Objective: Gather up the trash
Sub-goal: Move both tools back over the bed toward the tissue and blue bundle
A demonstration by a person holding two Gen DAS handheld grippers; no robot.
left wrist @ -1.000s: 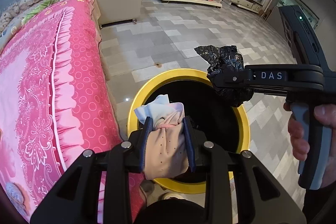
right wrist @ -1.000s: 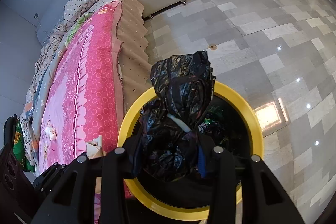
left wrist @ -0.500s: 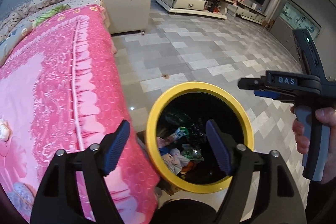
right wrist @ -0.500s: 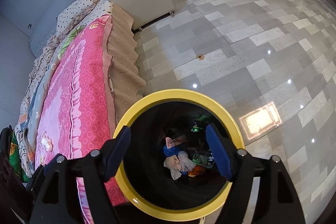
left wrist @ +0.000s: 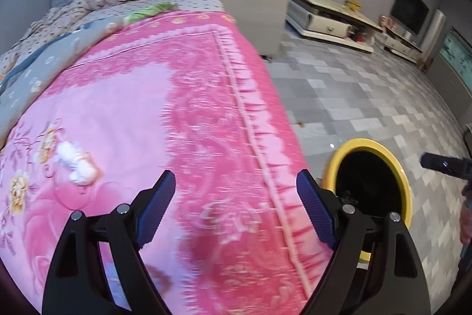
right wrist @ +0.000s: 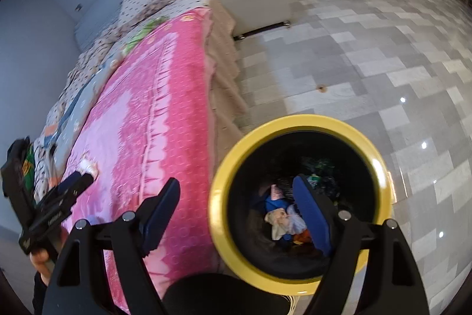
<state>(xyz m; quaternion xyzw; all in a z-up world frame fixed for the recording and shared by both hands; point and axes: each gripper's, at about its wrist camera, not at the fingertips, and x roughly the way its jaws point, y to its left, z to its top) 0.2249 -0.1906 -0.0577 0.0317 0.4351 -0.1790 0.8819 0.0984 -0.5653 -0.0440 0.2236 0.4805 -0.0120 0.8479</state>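
While our left gripper (left wrist: pixel 236 208) and right gripper (right wrist: pixel 239 211) are opening empty, rubbish fills the bin (right wrist: pixel 295 123); a white wad (left wrist: pixel 77 164) remains on the bed (left wrist: pixel 141 114).

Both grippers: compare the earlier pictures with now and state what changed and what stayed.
The left gripper dropped its tissue wad, the right gripper its black bag, into the yellow bin; fingers opening, empty. The left swung over the pink bedspread. Bin and bed stayed put.

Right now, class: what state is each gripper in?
Left gripper: jaws opening, nothing between them, over the pink bedspread.
Right gripper: jaws opening, nothing held, above the yellow bin.
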